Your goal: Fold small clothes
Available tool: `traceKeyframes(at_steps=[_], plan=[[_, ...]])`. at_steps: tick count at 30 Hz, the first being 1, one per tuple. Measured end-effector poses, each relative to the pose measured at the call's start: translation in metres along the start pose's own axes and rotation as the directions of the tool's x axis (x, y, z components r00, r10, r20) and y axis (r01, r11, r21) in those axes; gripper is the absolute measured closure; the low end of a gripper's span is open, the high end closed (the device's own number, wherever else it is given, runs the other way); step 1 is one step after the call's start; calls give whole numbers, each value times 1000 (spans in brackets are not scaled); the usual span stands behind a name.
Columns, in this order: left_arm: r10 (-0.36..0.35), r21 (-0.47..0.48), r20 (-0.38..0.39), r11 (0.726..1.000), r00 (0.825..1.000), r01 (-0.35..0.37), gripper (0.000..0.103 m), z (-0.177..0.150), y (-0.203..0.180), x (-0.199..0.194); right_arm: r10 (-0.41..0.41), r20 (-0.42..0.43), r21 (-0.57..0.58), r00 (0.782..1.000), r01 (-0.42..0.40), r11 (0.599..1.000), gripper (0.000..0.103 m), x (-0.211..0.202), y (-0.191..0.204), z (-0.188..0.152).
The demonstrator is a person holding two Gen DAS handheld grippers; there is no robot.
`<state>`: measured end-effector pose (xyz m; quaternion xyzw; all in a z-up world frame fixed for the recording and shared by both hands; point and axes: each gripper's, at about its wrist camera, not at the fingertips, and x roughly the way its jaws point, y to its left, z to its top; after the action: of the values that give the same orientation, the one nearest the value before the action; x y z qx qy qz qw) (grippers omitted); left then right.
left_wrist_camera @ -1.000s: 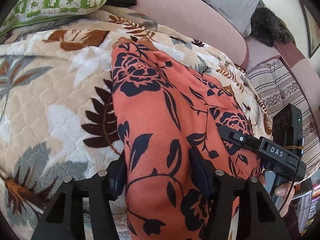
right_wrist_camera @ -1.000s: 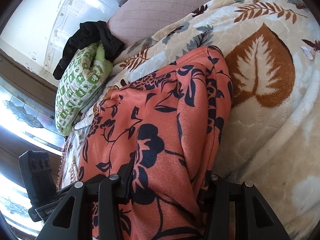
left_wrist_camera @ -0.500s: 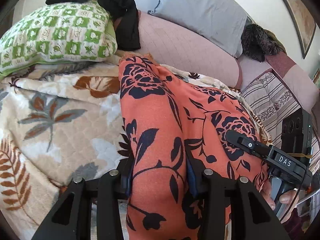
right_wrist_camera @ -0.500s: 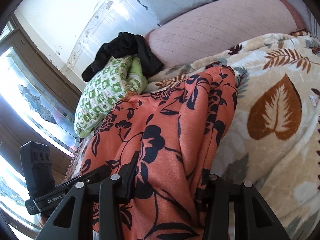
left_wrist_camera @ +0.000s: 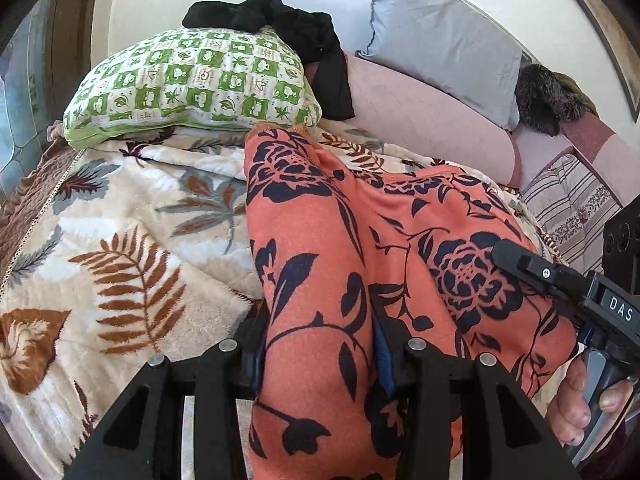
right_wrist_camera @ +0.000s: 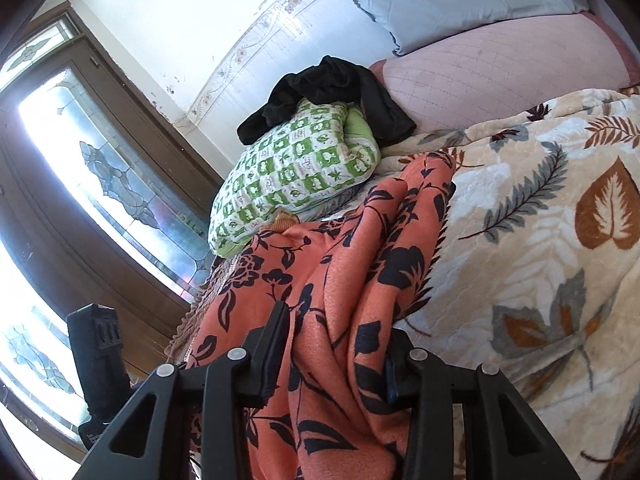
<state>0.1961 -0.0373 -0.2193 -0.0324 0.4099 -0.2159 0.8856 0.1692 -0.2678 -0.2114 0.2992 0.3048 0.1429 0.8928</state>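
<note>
Bedding fills both views: we see a cream blanket (left_wrist_camera: 120, 264) printed with brown and grey leaves spread over the bed, with a white wall behind. At far left in the right wrist view a glazed door (right_wrist_camera: 100, 184) glares so bright that we cannot make out anything beyond it. Moving right, a green-and-white pillow (left_wrist_camera: 192, 88) rests at the head of the bed, with a black garment (left_wrist_camera: 304, 32) draped over its top; how far that garment runs behind the pillow is hidden. Next comes the orange cloth (left_wrist_camera: 320, 248) with dark blue flowers, the piece being folded. It lies along the blanket, its far end just beside the pillow, its near end rising up to us and running off the bottom of both views.

Our left gripper (left_wrist_camera: 316, 356) has its jaws pinching a bunched fold of the cloth, and the fabric covers the fingertips. Our right gripper (right_wrist_camera: 332, 356) has jaws closing on another gathered fold, pads pressed into it. Its tips are also buried in fabric. In the left wrist view that right gripper's body pokes in, cut off at the right edge, with a hand (left_wrist_camera: 580, 396) partly seen on its handle. Behind, a grey pillow (left_wrist_camera: 440, 40) leans on a pink bolster (left_wrist_camera: 420, 116), and something dark and furry (left_wrist_camera: 544, 96) that we cannot identify lies farthest right.
</note>
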Motion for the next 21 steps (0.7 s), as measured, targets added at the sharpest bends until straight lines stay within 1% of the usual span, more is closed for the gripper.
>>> traceKeyframes(at_steps=[3,5,7,9,11,12,14,15,16,17,18,19,21], plan=[[-5,-1,-7,1000,1000,5,59,-6,4,4,2,-28,11,1000,-1,1000,67,7,6,-17],[18,8,-47,1000,999,-17,59,-13,7,15,-23,-37,-2,999,23,1000,69,9,8,-27],[61,1,-112,998,992,-61,59,-20,12,30,-70,-59,-15,996,69,997,71,15,4,-33],[82,-10,-155,996,985,-84,59,-26,18,40,-100,-102,34,990,104,994,71,24,-13,-39],[75,-14,-162,997,984,-78,58,-28,21,41,-130,-143,76,981,142,987,71,31,-31,-43],[70,-14,-165,997,984,-73,57,-28,23,41,-145,-161,103,976,163,981,70,32,-40,-43],[74,-11,-177,997,981,-77,55,-30,25,44,-120,-203,189,972,160,969,68,30,-58,-43],[78,-13,-185,997,980,-82,55,-31,26,46,-99,-219,222,971,148,964,55,31,-65,-43],[79,-14,-192,996,978,-84,54,-31,28,48,-95,-229,238,969,150,960,42,31,-70,-43],[79,-14,-195,996,978,-83,54,-31,28,49,-110,-230,248,967,168,954,22,30,-74,-43],[76,-15,-196,997,978,-81,53,-30,28,49,-115,-230,265,966,176,948,20,30,-78,-44],[74,-17,-199,997,977,-79,53,-30,29,49,-92,-233,291,968,160,943,20,31,-82,-45],[78,-21,-205,996,976,-84,47,-30,31,51,0,-250,346,968,89,934,20,37,-86,-45]])
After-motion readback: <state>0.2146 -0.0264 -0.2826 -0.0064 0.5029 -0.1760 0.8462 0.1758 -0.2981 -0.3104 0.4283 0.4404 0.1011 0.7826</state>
